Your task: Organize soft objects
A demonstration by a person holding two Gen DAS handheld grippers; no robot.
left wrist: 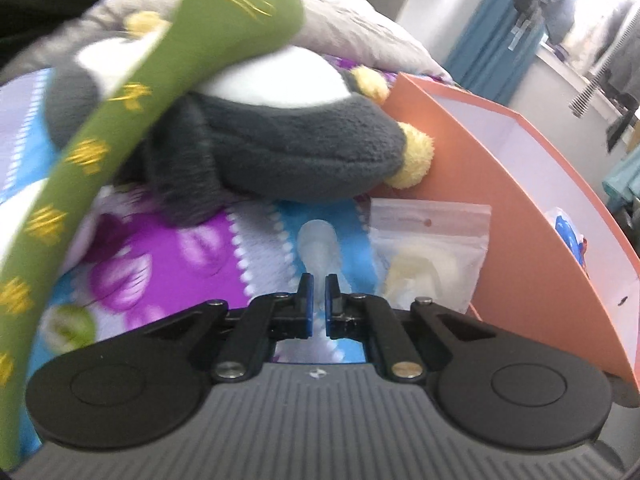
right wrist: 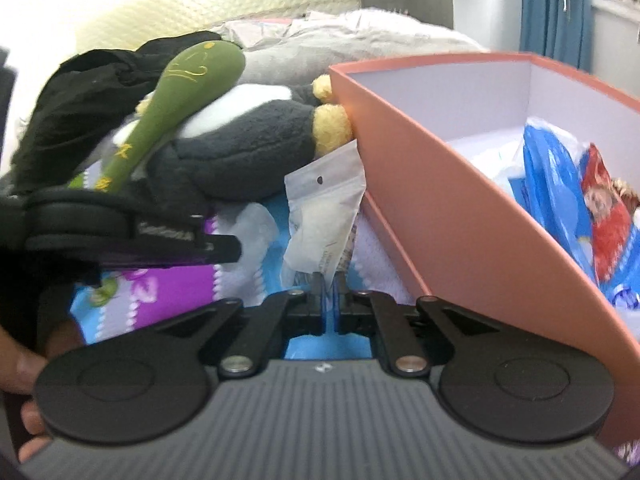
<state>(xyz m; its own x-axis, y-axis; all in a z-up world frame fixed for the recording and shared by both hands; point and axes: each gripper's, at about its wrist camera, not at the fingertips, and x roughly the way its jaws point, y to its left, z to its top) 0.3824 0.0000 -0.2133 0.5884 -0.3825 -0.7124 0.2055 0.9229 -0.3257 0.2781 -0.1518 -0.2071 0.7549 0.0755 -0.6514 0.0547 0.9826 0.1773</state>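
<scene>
The right gripper [right wrist: 329, 300] fingers pinch the clear bag [right wrist: 320, 216] lying on the bed [right wrist: 176, 292] beside the orange box [right wrist: 440, 184]. It looks light, limp, slippery; grip its flat edge. The left gripper [left wrist: 319, 304] is clenched, seemingly empty.

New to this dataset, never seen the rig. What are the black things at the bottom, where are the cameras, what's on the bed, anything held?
No robot here: a person carries a hand-held two-finger gripper in each hand, with a fisheye camera on each looking along its fingers.

In the left wrist view, the left gripper has its blue-padded fingers nearly together, seemingly around a small translucent plastic piece; blur leaves that unsure.

In the right wrist view, the right gripper pinches the lower edge of a clear zip bag.

On the patterned bedspread lie a grey-and-white plush penguin with yellow feet and a long green fabric snake toy draped over it. Beside them stands an orange cardboard box holding a blue plastic packet.
</scene>
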